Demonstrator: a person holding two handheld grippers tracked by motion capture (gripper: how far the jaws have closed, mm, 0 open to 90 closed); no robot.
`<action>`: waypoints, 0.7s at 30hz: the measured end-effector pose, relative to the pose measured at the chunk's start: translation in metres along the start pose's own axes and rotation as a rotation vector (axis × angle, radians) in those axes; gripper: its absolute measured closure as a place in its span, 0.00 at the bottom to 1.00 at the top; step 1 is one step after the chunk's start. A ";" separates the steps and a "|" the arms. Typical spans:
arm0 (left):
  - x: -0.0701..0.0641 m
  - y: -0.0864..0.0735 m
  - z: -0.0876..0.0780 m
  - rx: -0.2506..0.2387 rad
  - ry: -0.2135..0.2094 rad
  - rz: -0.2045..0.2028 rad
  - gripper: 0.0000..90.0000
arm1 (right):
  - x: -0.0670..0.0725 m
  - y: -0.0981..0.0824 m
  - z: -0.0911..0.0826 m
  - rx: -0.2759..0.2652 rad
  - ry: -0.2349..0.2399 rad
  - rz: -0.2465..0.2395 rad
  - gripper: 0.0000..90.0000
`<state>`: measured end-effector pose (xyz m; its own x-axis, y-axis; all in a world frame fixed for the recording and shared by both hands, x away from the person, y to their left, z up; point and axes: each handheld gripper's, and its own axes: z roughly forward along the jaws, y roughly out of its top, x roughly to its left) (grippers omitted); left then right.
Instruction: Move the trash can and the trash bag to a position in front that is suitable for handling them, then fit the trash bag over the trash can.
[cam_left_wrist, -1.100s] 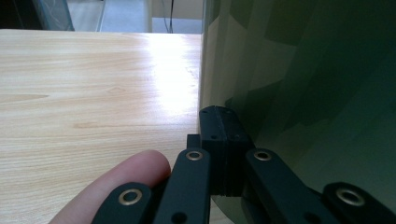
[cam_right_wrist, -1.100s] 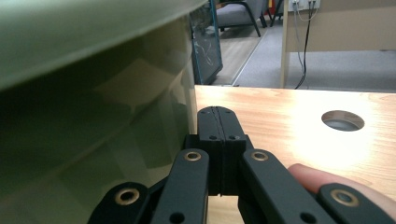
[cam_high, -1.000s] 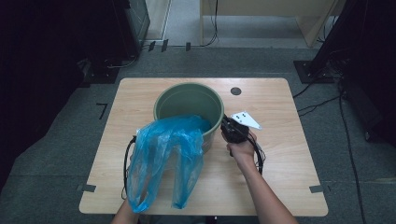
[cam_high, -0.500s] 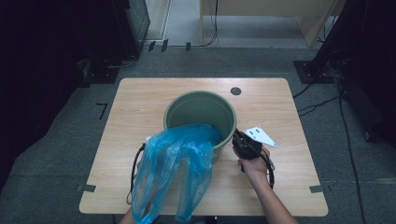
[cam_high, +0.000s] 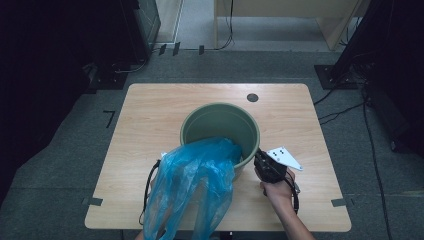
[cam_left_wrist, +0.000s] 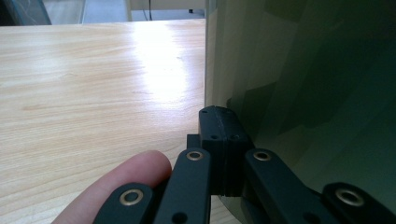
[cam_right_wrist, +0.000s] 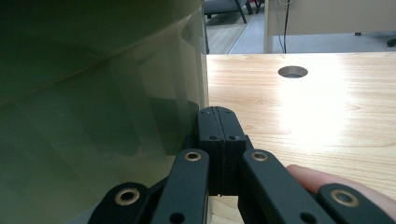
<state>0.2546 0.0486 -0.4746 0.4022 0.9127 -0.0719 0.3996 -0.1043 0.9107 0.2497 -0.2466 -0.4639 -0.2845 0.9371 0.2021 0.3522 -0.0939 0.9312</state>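
Note:
A green plastic bucket (cam_high: 220, 127) stands in the middle of the wooden table (cam_high: 150, 115). A crumpled blue plastic bag (cam_high: 192, 185) hangs from its near rim and spreads toward the front edge, hiding my left hand in the high view. In the left gripper view my left gripper (cam_left_wrist: 224, 122) is shut, pads together with nothing between them, right beside the bucket wall (cam_left_wrist: 308, 88). My right gripper (cam_high: 260, 160) sits against the bucket's near right side. Its jaws (cam_right_wrist: 219, 122) are shut and empty, next to the bucket wall (cam_right_wrist: 88, 98).
A round cable hole (cam_high: 252, 97) lies at the table's far right and also ahead of my right gripper (cam_right_wrist: 293, 71). A black cable (cam_high: 148, 192) trails left of the bag. Dark stands and cables sit on the floor around the table.
The bucket, the bag and both hands have shifted to the right and toward the near edge of the table. Both grippers stayed shut.

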 end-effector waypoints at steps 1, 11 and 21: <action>0.000 0.000 0.000 -0.006 0.003 -0.003 1.00 | -0.001 0.000 0.000 -0.005 0.001 0.001 1.00; 0.025 0.001 -0.012 0.000 0.059 -0.051 0.50 | -0.012 0.014 -0.020 -0.105 -0.053 0.006 0.72; 0.035 -0.007 -0.035 -0.009 0.027 -0.044 0.47 | 0.000 0.039 -0.060 -0.197 -0.070 -0.015 0.65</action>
<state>0.2367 0.0950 -0.4692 0.3620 0.9266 -0.1015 0.4091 -0.0601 0.9105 0.2103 -0.2703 -0.4098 -0.2233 0.9594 0.1723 0.1657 -0.1368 0.9766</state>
